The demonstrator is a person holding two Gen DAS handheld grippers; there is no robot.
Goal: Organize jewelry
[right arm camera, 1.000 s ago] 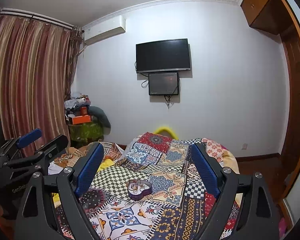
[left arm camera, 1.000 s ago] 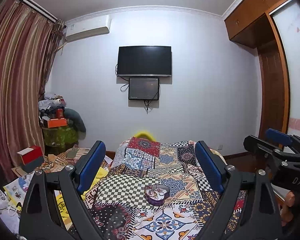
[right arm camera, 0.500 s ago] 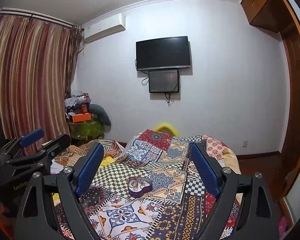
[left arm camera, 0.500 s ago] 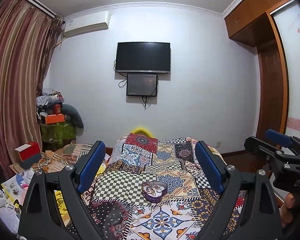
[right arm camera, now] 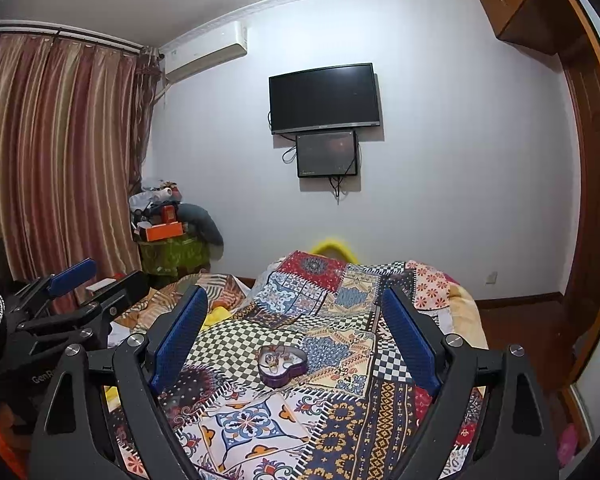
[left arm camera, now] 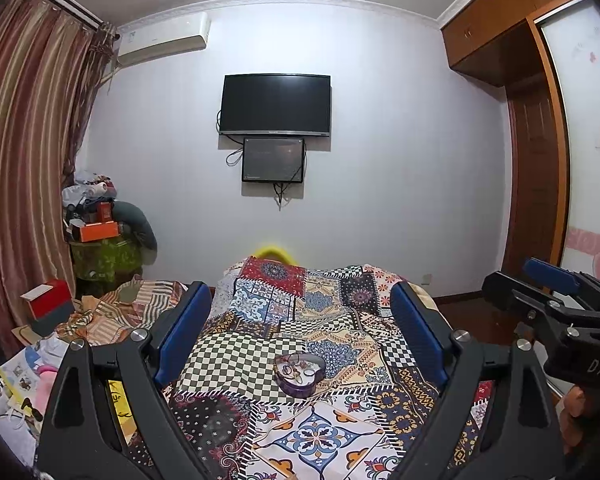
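Note:
A purple heart-shaped box point(left arm camera: 298, 373) lies open on the patchwork quilt point(left arm camera: 308, 436), with small jewelry pieces inside; it also shows in the right wrist view point(right arm camera: 282, 364). My left gripper point(left arm camera: 300, 320) is open and empty, held above the bed well short of the box. My right gripper point(right arm camera: 294, 316) is open and empty at about the same distance. The right gripper also shows at the right edge of the left wrist view point(left arm camera: 556, 300), and the left gripper at the left edge of the right wrist view point(right arm camera: 72, 296).
The bed runs toward a white wall with a TV point(left arm camera: 275, 105). Clutter and a red box point(left arm camera: 46, 304) lie on the floor at left beside striped curtains point(left arm camera: 24, 168). A wooden wardrobe point(left arm camera: 536, 152) stands at right.
Both grippers have tilted up slightly, so the box and bed sit lower in view. Jaws stay open.

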